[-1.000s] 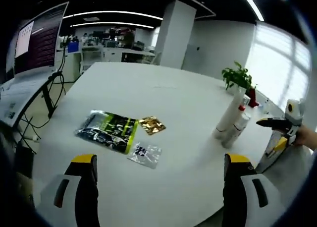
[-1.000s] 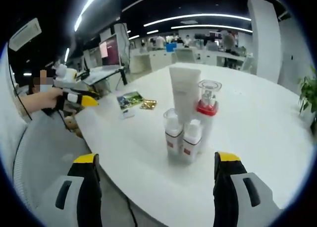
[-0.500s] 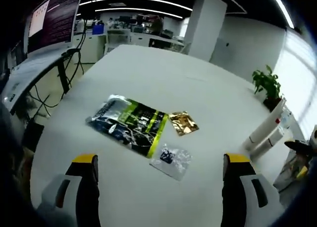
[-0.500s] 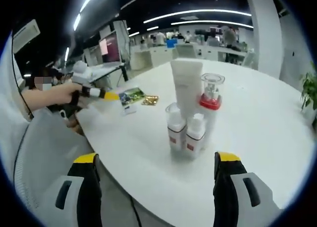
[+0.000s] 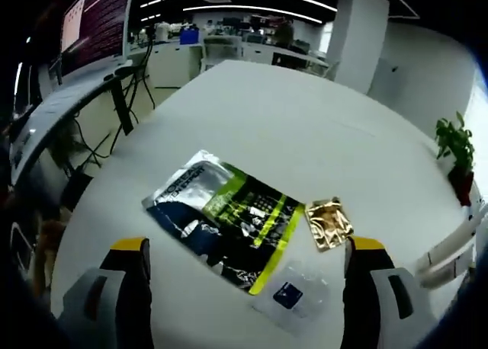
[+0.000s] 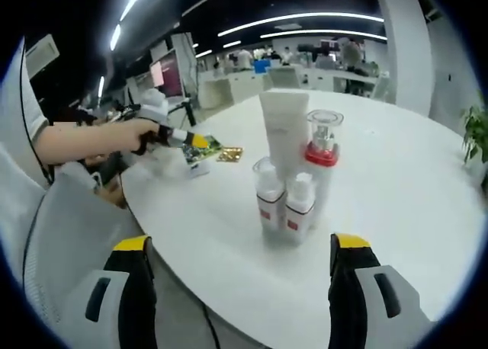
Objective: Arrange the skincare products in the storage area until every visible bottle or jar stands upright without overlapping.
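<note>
Left gripper [image 5: 244,288] open over flat sachets; right gripper [image 6: 238,288] open before the upright bottles.

Glossy black-and-green foil pouch [image 5: 225,219] between the left jaws: light, limp, slippery, best pinched at an edge. White tube and bottle cluster [image 6: 293,177] stands beyond the right jaws.

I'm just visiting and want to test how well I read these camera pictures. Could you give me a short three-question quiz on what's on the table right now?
1. True or false: the white tube lies flat on the table.
2. What lies nearest the gold sachet?
A. the potted plant
B. the black and green pouch
C. the monitor
3. Fill in: the bottle with the red collar has a ____ cap.

Key:
1. False; it stands upright among the bottles.
2. B
3. clear
</note>
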The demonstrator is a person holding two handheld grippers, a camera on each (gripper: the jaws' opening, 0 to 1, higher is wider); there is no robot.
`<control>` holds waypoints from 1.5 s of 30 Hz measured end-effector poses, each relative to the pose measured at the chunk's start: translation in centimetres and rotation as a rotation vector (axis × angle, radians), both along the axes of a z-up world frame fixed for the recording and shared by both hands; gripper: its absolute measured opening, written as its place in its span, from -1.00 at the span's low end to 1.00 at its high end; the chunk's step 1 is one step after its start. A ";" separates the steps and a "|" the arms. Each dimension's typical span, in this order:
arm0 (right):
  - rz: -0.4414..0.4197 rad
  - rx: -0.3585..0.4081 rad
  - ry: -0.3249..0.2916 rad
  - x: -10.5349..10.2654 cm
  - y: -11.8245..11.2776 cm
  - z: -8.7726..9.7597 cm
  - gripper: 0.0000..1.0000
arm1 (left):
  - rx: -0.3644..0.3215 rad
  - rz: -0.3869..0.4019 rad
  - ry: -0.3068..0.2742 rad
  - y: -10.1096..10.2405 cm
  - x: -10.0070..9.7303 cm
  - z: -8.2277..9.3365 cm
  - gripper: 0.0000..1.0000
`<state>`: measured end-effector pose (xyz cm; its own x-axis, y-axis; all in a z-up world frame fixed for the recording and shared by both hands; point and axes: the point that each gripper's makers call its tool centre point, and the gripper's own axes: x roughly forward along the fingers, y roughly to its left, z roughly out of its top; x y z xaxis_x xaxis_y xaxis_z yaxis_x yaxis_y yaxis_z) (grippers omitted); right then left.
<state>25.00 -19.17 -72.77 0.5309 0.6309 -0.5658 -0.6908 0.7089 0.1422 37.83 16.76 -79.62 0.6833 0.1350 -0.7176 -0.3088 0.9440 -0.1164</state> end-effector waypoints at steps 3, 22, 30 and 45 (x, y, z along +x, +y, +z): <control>0.000 -0.005 0.003 0.0 0.0 -0.1 0.89 | 0.005 0.060 0.024 0.3 0.3 -0.5 0.98; -0.016 -0.017 0.024 -0.1 -0.3 -0.5 0.89 | -0.030 0.305 0.115 3.7 3.5 -4.2 0.98; -0.030 -0.008 0.028 0.1 -0.4 -0.5 0.90 | 0.023 0.321 0.187 4.2 4.0 -5.3 0.99; -0.016 -0.010 0.025 0.0 -0.2 -0.5 0.89 | 0.069 0.222 0.117 4.7 2.6 -3.6 0.50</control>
<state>25.05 -19.37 -73.28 0.5267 0.6163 -0.5854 -0.6754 0.7216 0.1520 40.45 21.47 -83.18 0.5445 0.3239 -0.7737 -0.5169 0.8560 -0.0054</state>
